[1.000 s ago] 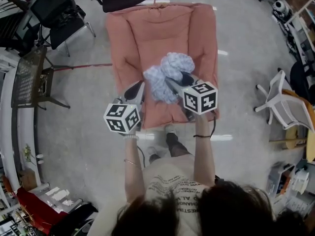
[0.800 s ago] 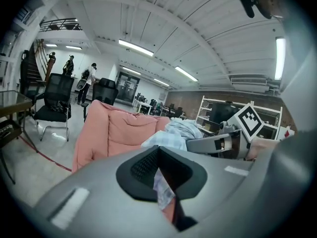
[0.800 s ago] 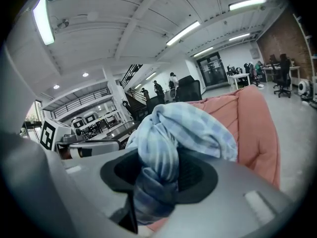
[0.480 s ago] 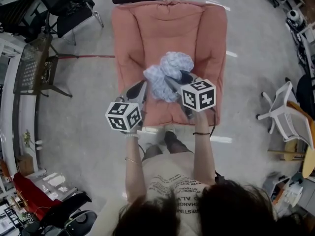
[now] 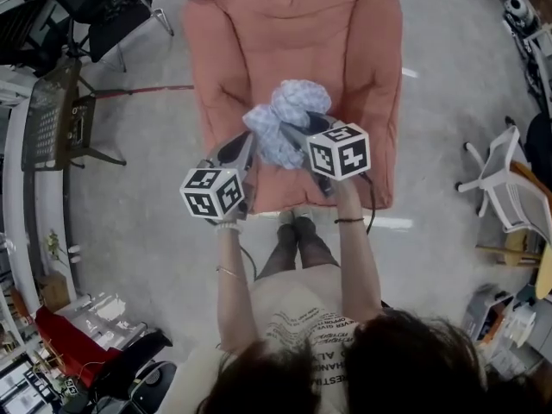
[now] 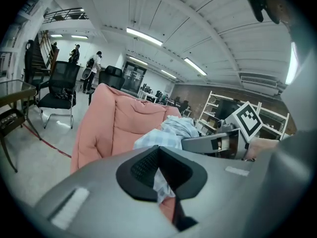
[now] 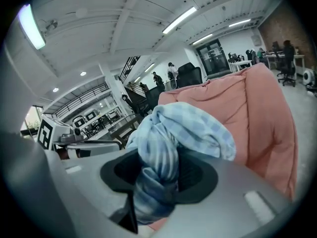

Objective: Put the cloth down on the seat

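The left gripper [image 5: 240, 149] and the right gripper [image 5: 300, 134] both clamp the bunched blue cloth [image 5: 291, 115] over the near part of the pink seat [image 5: 259, 41], so it seems best to lower them together until it rests there, and only then open the jaws

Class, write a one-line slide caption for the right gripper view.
Right gripper grips a bunched blue checked cloth before the pink cushioned seat.
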`<state>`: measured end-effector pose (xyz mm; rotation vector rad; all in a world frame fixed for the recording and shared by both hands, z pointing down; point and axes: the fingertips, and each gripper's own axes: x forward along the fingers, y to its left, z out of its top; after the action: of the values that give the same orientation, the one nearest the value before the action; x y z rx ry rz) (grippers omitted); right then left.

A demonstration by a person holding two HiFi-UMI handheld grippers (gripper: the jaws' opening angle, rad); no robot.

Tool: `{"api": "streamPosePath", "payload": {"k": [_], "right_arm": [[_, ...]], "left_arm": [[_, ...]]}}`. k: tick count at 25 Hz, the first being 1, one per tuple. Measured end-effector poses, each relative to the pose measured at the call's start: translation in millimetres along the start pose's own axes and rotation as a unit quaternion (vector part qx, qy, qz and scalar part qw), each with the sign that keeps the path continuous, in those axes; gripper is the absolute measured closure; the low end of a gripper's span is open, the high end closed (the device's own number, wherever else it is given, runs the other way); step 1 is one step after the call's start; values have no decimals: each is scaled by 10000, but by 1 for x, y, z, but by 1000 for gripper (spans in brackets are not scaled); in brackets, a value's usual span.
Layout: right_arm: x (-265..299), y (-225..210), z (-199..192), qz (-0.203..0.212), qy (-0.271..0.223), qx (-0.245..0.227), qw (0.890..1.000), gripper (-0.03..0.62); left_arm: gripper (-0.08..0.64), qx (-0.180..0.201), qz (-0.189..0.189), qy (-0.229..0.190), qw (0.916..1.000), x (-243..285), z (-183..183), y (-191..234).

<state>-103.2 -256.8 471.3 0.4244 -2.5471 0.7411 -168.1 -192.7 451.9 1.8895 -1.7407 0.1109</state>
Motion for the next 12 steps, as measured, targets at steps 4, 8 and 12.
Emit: {"api": "streamPosePath", "payload": {"k": [4,8,12], "right_arm": [[26,-11,-11,-20,209,-48,9998,407],[52,-21,-26,35,484,-195,9986,407],[71,-34,-37,54,631,-261,9977,407]], "left_arm": [[561,-127,-62,110,9998,13,-9,19],[561,-348,-109,116,9993,28,-21,37],[561,-437,-182,215,9986,46,-35,50]]}}
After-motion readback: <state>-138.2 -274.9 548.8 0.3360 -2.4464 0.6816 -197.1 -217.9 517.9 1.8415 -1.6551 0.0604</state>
